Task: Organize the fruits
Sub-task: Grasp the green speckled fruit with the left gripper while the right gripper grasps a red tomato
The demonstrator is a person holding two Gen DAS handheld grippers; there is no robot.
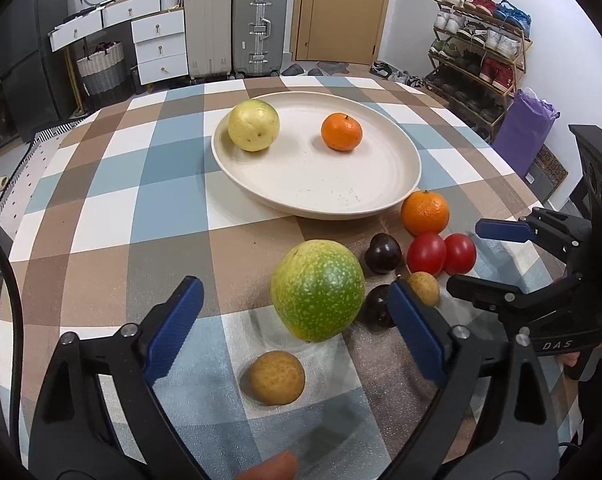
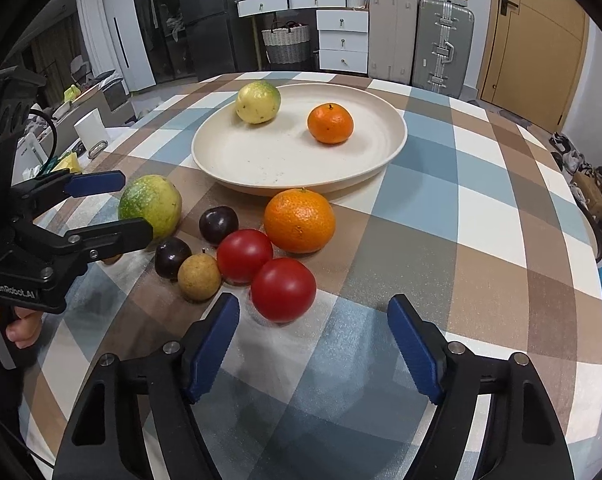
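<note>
On the checked tablecloth (image 1: 101, 200), the left gripper (image 1: 297, 320) is hovering with its jaws spread wide and pinching nothing, the green-yellow fruit (image 1: 317, 290) lying between its blue pads and a small brown fruit (image 1: 276, 377) sitting nearer. Farther back, the cream plate (image 1: 321, 196) is holding a yellow fruit (image 1: 253, 125) on its left and a small orange (image 1: 341, 132) to the right. Right of the green-yellow fruit, two dark plums (image 2: 218, 225), another brown fruit (image 2: 199, 277), two tomatoes (image 2: 283, 289) and a larger orange (image 2: 299, 220) are clustering near the plate. The right gripper (image 2: 313, 352) is waiting with jaws spread, empty, just near of the closest tomato.
</note>
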